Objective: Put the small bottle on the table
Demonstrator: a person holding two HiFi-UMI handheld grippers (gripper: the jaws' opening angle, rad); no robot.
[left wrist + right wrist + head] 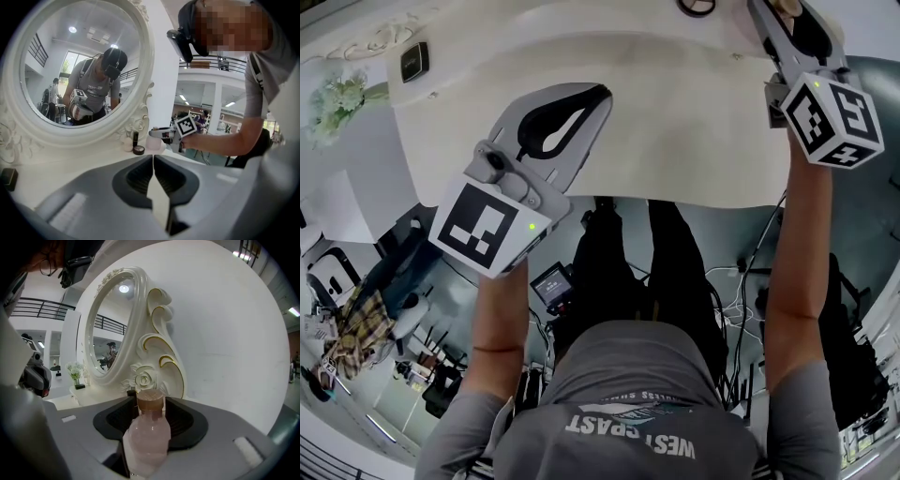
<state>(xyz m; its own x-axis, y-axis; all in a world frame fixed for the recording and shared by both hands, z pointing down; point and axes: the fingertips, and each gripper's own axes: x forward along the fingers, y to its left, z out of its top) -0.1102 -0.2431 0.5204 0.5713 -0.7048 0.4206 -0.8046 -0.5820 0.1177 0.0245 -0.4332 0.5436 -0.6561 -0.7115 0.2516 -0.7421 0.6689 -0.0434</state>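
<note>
White wall [225, 333] closes the background, and against it stands a cream table [675, 141] with a smooth matt top and a softly curved front edge. On it rises a big oval mirror [79, 70]. Its white frame [139, 310] is carved in scrolls edged with gold and carries a moulded rose [143, 379] at the foot.

The left claw [602, 92], grey plastic with black ribbed pads, hovers over the near part of the table. Its jaws are closed tip to tip with nothing between them. The right claw [150, 404] reaches to the far right end, beside the mirror's foot. Its jaws stand apart, and the small bottle [149, 437] stands upright between them, with dark gaps on either side of its neck.

The small bottle is frosted pale pink and round-shouldered, with a flat brownish cap [150, 400]. In the left gripper view its base seems to sit on the table top.

Just left of it are a slim dark tube [135, 138], upright, a low round dark jar [138, 150] and a small white rounded piece [126, 146]. Near the table's far left end are white flowers [333, 103] and a little black box [414, 61].
</note>
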